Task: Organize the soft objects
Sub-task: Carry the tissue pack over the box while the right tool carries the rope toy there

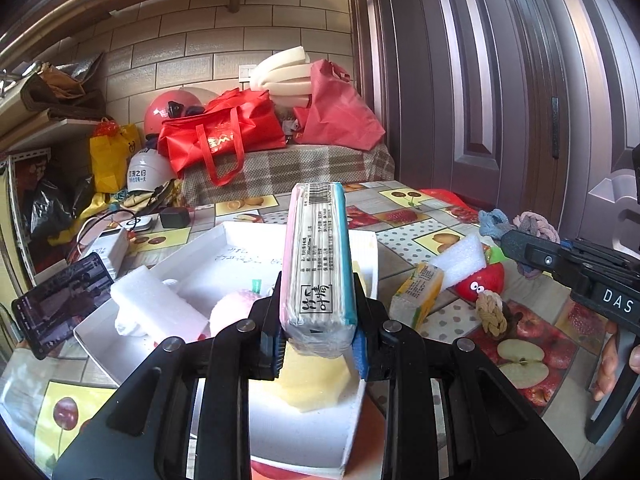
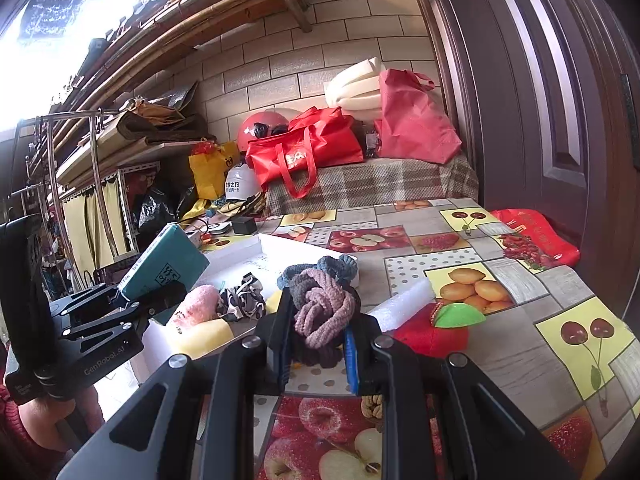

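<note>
While the left gripper (image 1: 318,332) clamps a plastic-wrapped tissue pack (image 1: 316,256) on edge between its blue pads, the left wrist view shows the pack raised above the white tray (image 1: 224,240). Inside that tray lie a white foam block (image 1: 154,308), a pink plush (image 1: 234,310) and a yellow sponge (image 1: 312,384). To the right of the tray, on the fruit-print tablecloth (image 1: 440,216), are a small yellow tissue packet (image 1: 416,294), a red apple plush (image 1: 482,280) and a beige rope knot (image 1: 492,312). From the right wrist view, the right gripper (image 2: 316,344) is closed on a knotted pink-and-grey yarn toy (image 2: 320,300), just right of the tray (image 2: 280,254), with the apple plush (image 2: 432,334) beside it.
</note>
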The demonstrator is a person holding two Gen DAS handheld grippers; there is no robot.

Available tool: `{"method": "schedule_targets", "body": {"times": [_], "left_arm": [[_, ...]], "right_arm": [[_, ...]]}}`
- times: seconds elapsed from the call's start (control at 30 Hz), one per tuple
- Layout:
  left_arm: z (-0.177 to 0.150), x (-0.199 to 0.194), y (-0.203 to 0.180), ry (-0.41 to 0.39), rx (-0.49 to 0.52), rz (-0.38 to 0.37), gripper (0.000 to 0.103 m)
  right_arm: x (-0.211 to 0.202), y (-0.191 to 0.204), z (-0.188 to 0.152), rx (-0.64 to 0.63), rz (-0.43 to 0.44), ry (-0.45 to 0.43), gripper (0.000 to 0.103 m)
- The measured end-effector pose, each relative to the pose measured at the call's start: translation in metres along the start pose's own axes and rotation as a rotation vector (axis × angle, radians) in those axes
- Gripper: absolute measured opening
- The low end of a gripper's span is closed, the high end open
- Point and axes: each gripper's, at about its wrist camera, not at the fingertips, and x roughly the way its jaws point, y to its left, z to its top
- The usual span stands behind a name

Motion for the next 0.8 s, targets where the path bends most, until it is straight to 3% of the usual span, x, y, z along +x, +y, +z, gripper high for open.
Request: {"method": "schedule_targets", "body": {"times": [0.37, 0.8], "left_arm": [[-0.004, 0.002, 0.057, -0.006, -0.067, 0.102, 0.025], [-0.001, 0.022, 0.07, 0.048, -0.051, 0.133, 0.026]], "right_arm": [[0.021, 0.021, -0.002, -0.028, 0.031, 0.041, 0.02], [0.046, 0.054, -0.003, -0.103, 0.082, 0.069, 0.02]]}}
